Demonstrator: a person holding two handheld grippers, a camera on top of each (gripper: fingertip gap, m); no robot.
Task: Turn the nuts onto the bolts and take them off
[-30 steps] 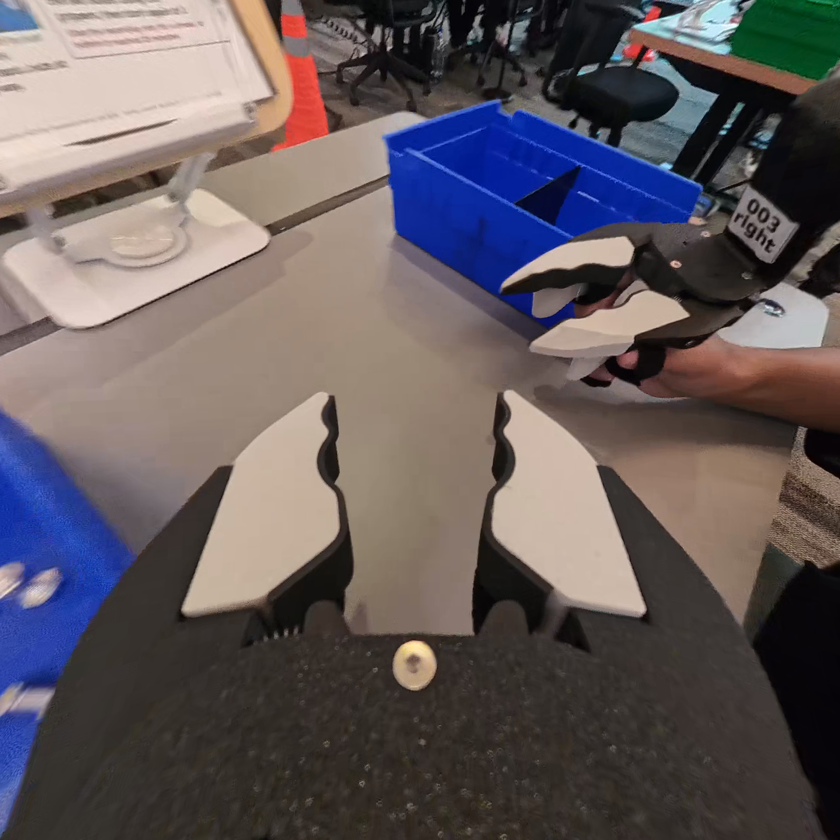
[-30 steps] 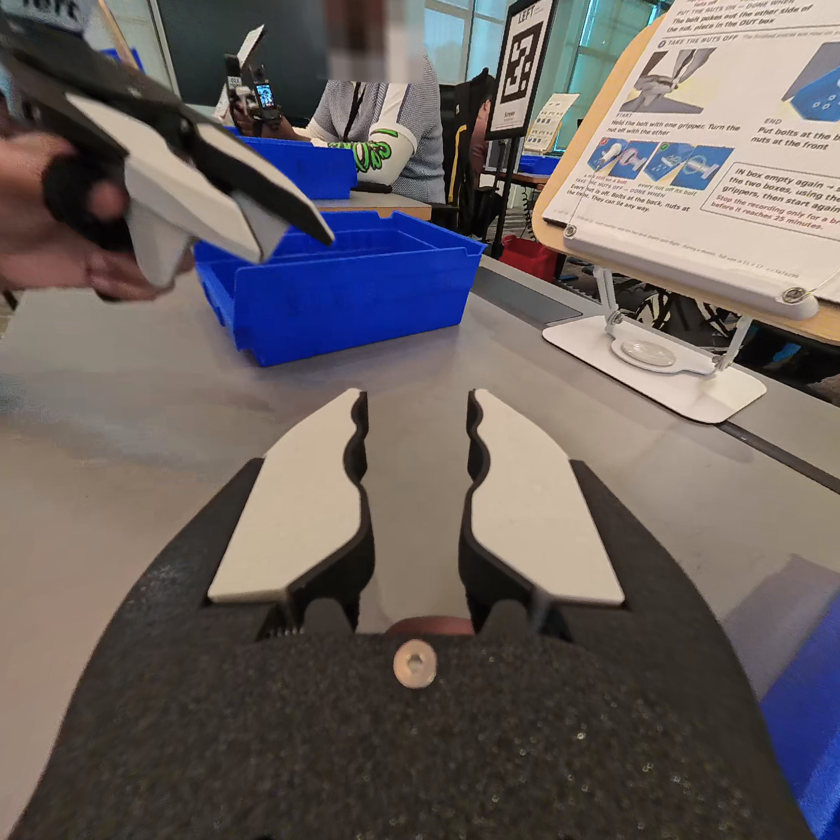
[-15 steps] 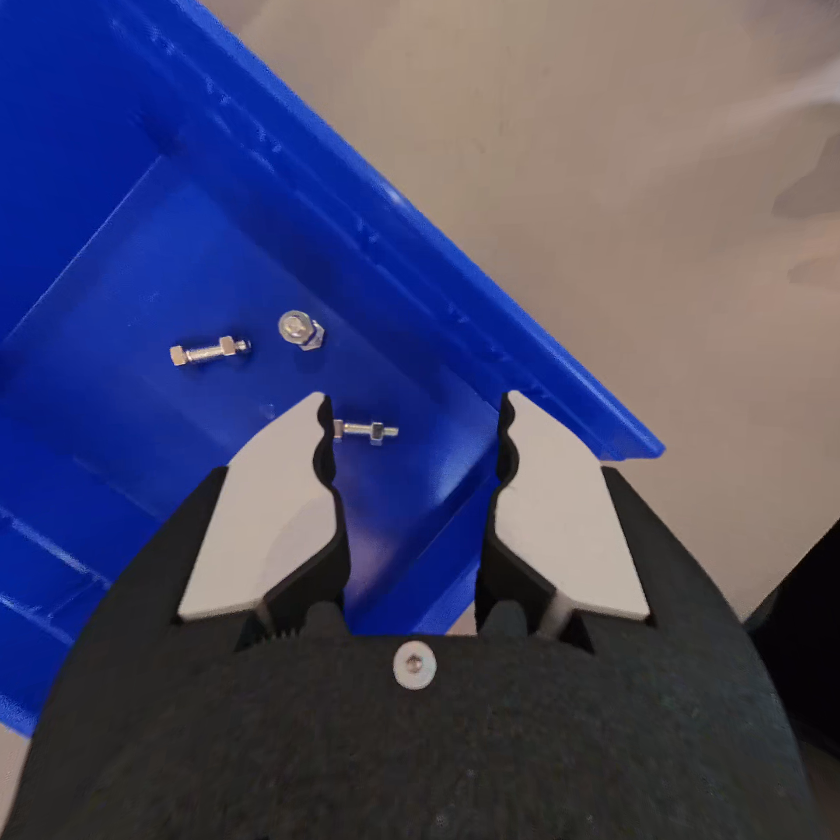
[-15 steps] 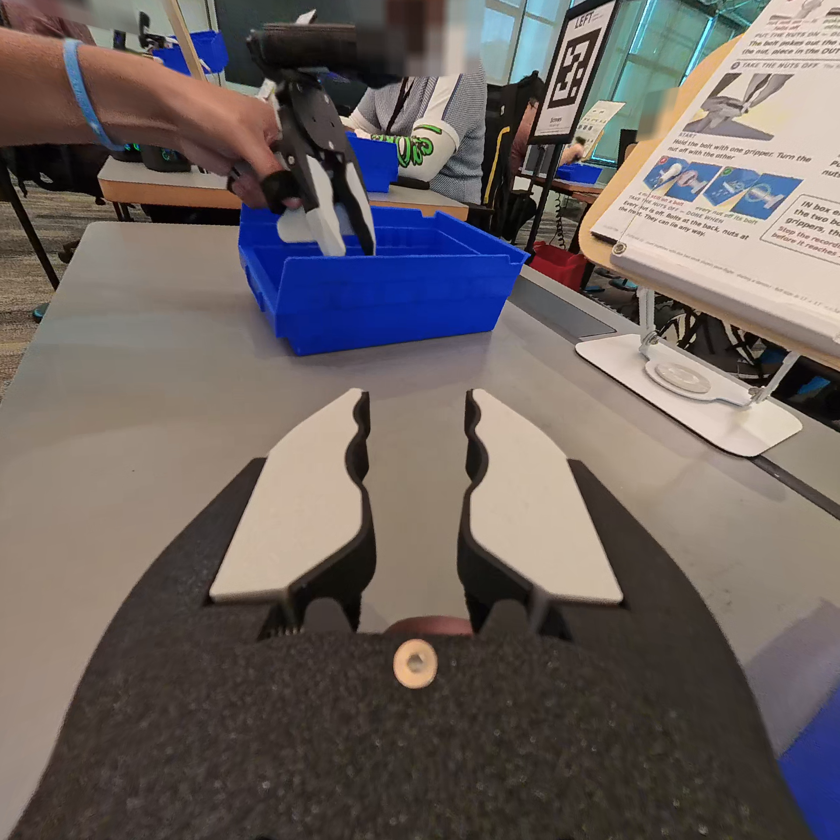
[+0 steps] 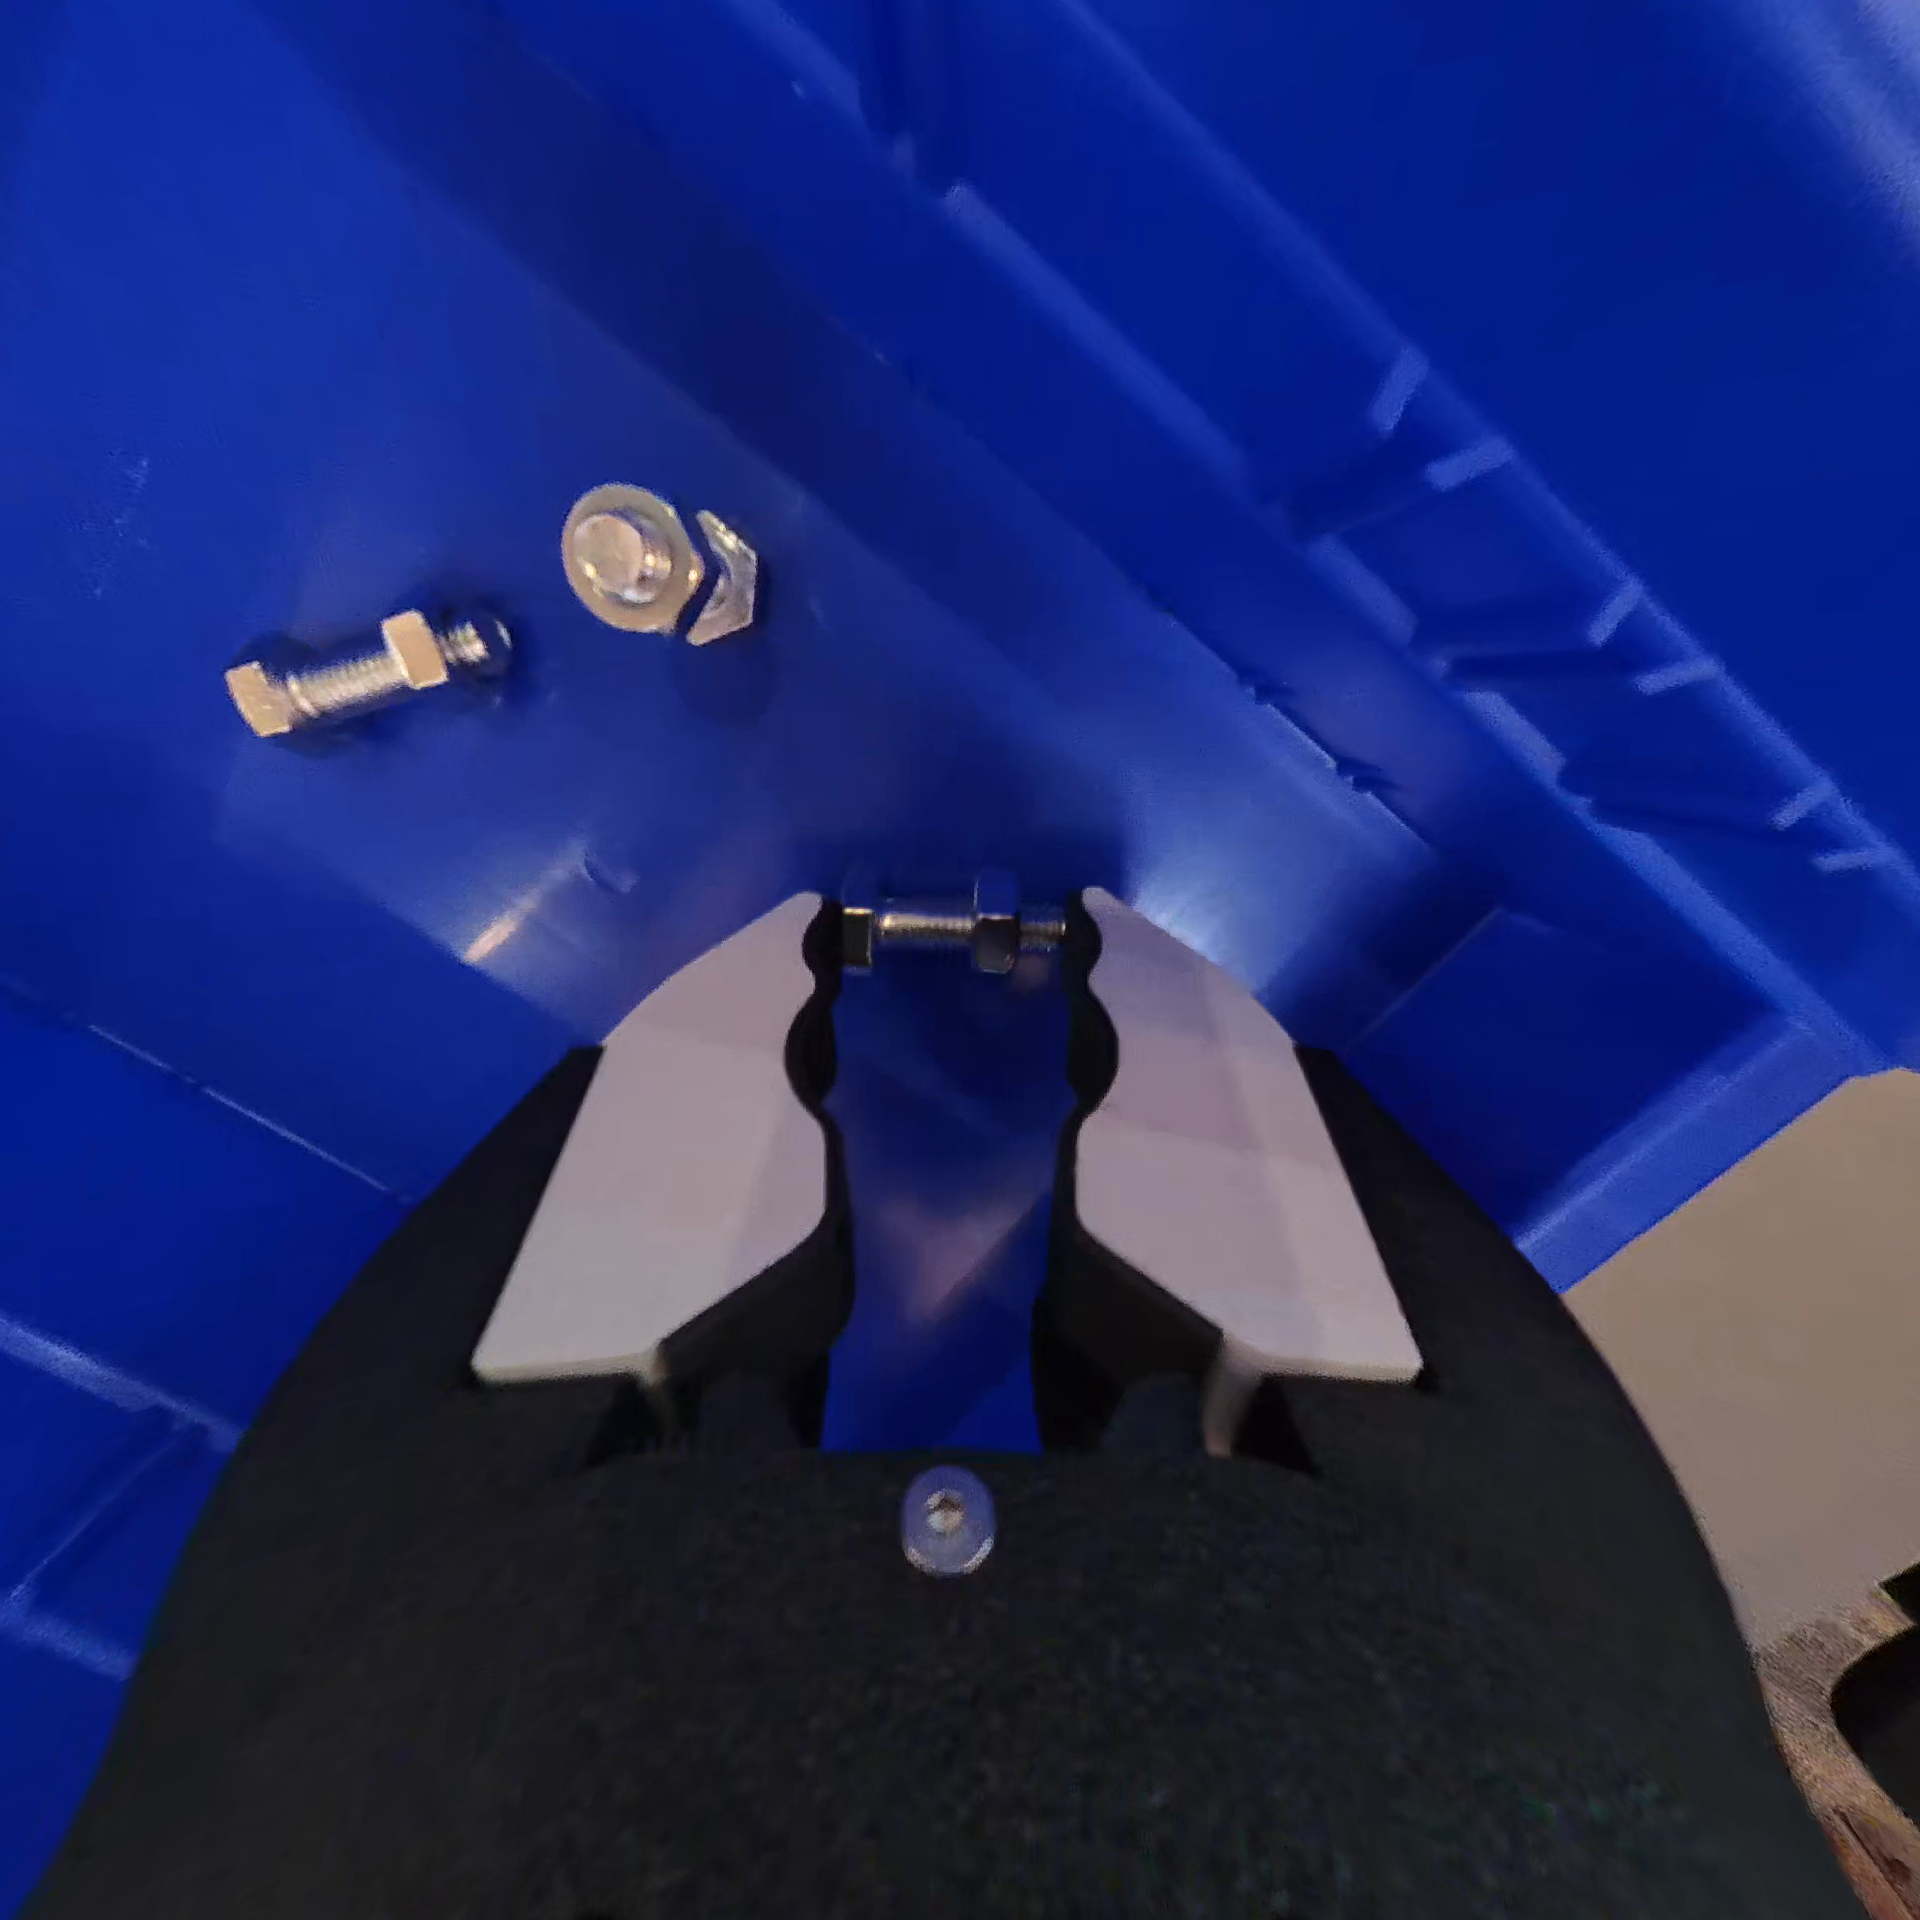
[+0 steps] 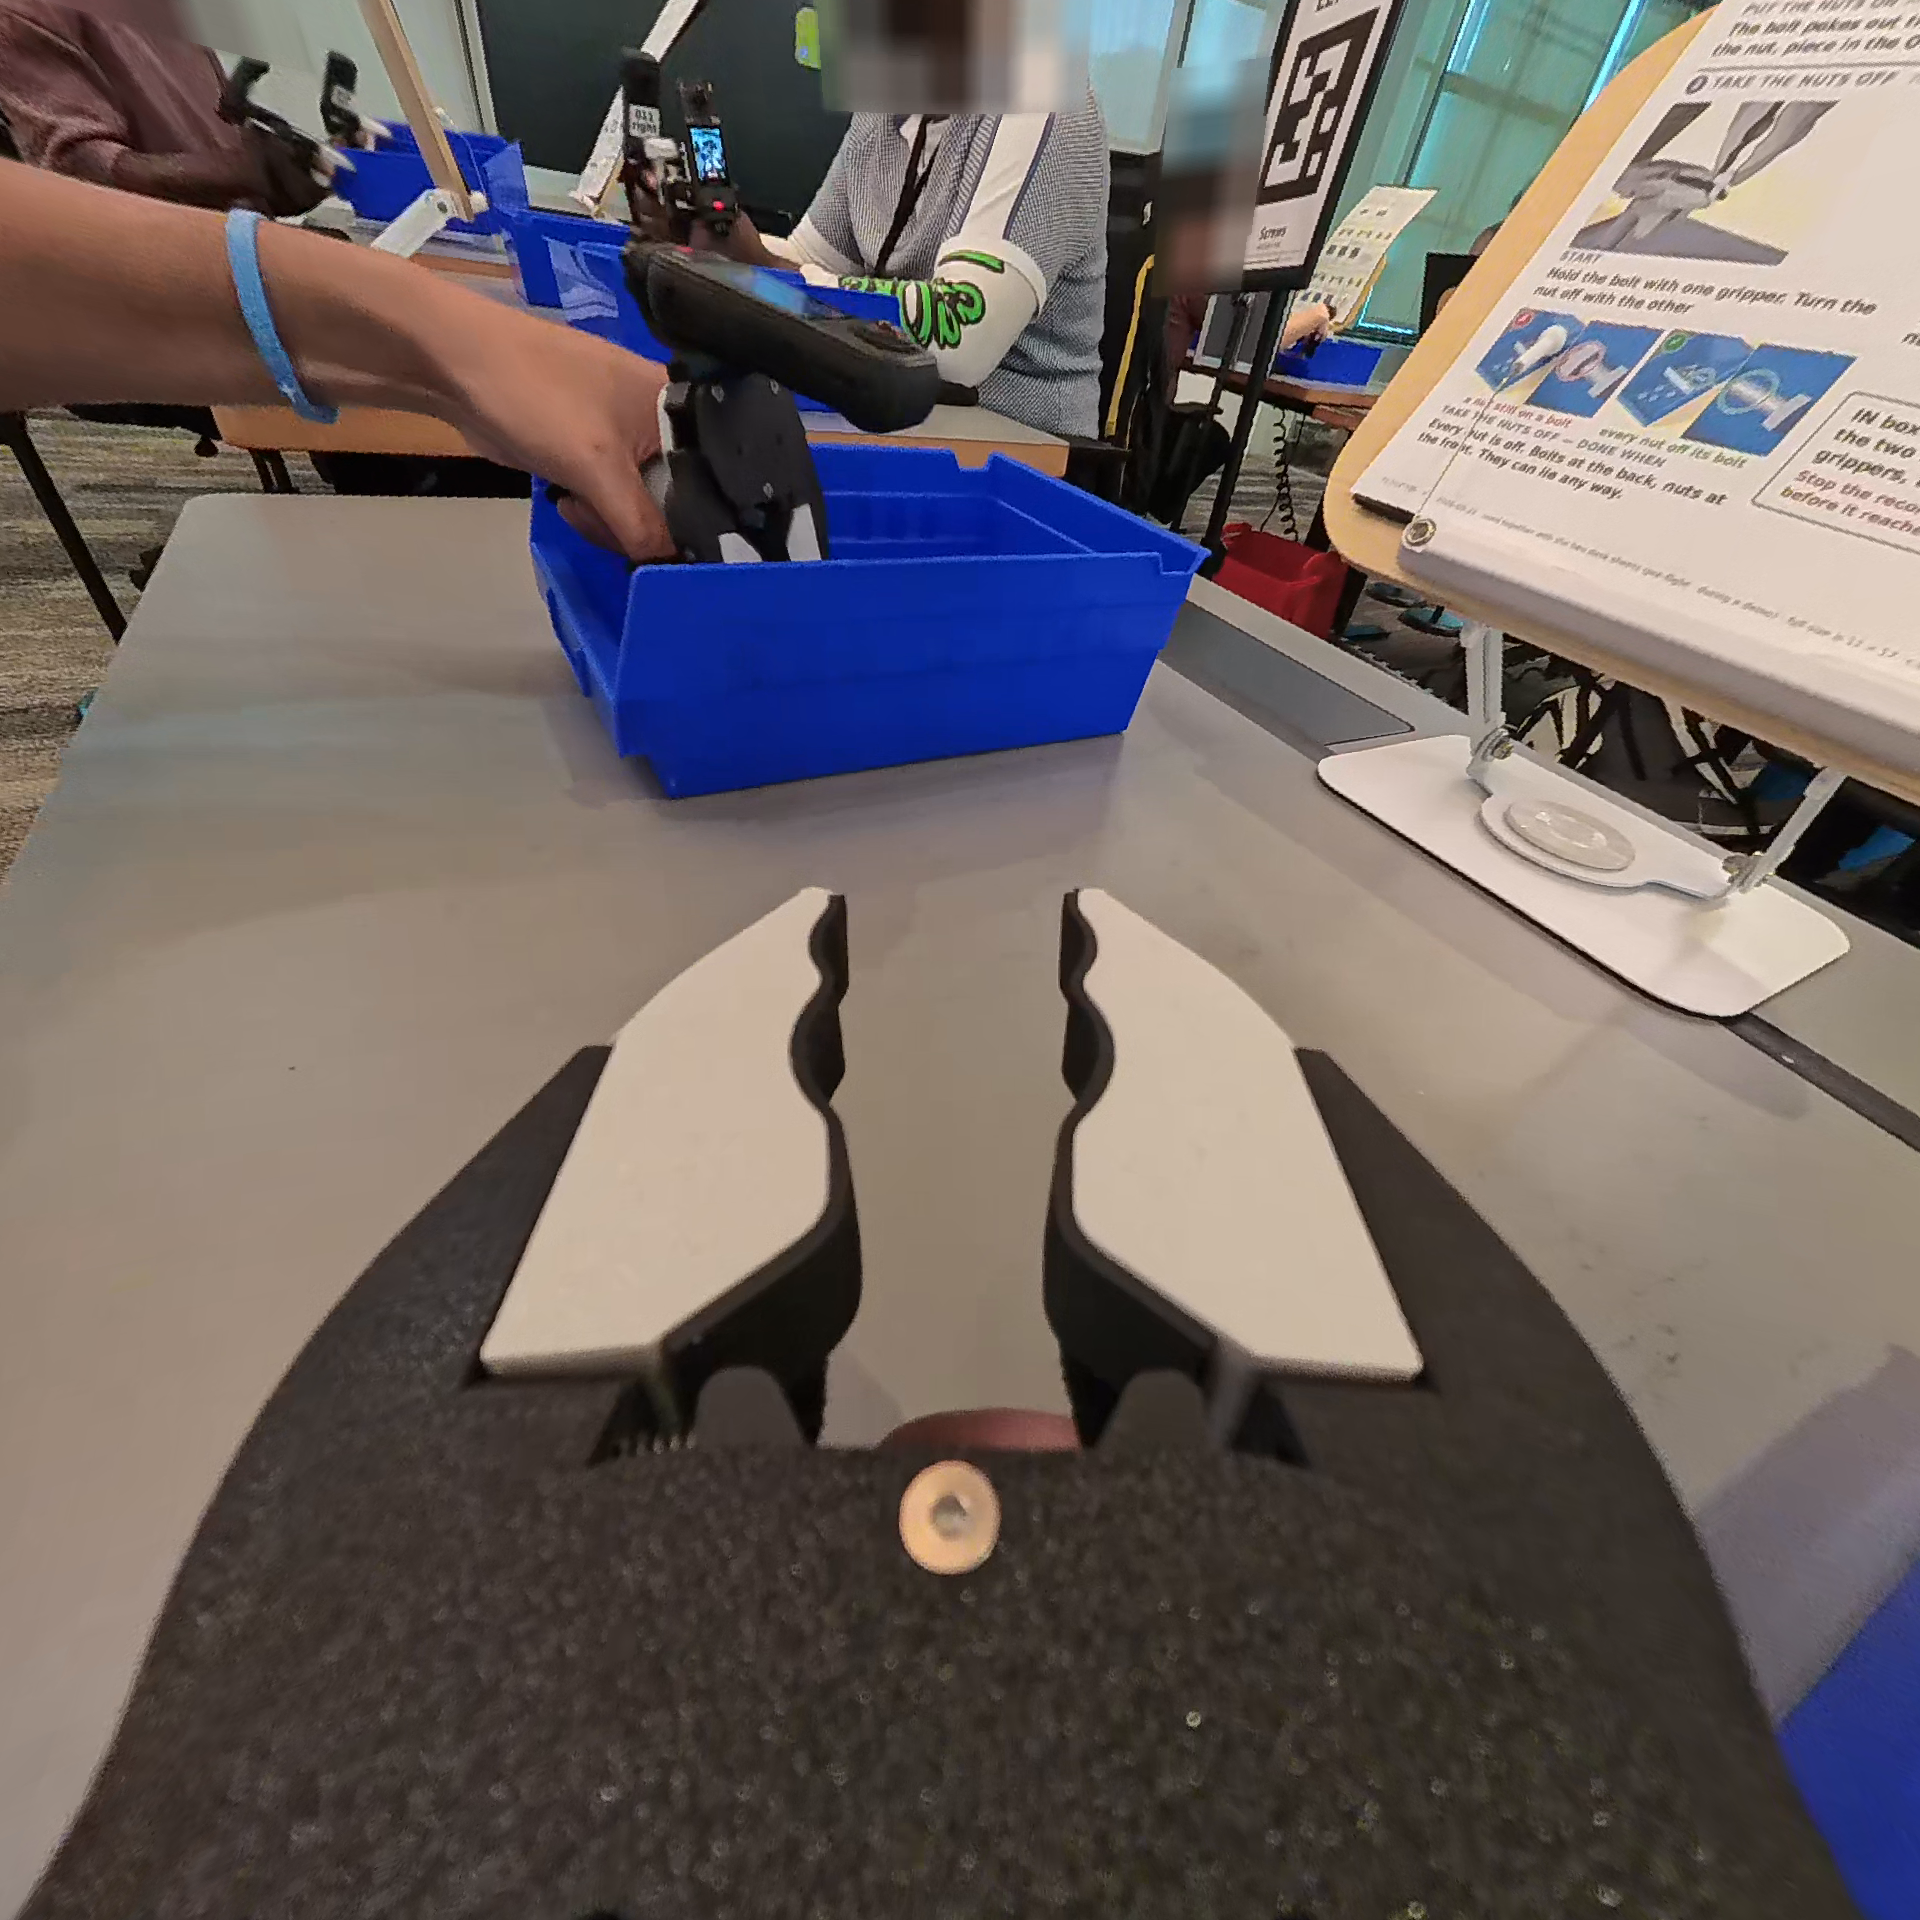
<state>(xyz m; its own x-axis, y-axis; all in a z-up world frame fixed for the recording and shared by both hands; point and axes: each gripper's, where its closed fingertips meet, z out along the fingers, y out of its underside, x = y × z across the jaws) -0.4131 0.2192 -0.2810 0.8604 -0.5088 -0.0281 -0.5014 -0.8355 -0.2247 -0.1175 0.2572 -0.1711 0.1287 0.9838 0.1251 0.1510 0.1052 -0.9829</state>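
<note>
My left gripper point(image 5: 954, 930) is down inside a blue bin point(image 5: 1351, 416). Its fingertips are closed end to end on a small silver bolt point(image 5: 920, 925) with a nut point(image 5: 992, 925) threaded on it, at the bin floor. Two more bolts with nuts lie on the floor to the left, one on its side point(image 5: 353, 675), one seen end-on point(image 5: 634, 571). My right gripper point(image 6: 954, 914) is open and empty, low over the grey table point(image 6: 312, 831). The right wrist view shows the bin point(image 6: 883, 665) ahead with the left gripper point(image 6: 769, 545) reaching into it.
An instruction board point(image 6: 1662, 416) on a white stand point(image 6: 1590, 862) is at the right of the table. The corner of a second blue bin point(image 6: 1860, 1714) shows at the lower right. People sit at other tables behind. My right fingertips sit around 30 cm from my left ones.
My left gripper swung from the table to over the bin, dropped to its floor and narrowed its fingers onto a bolt. My right gripper has barely moved.
</note>
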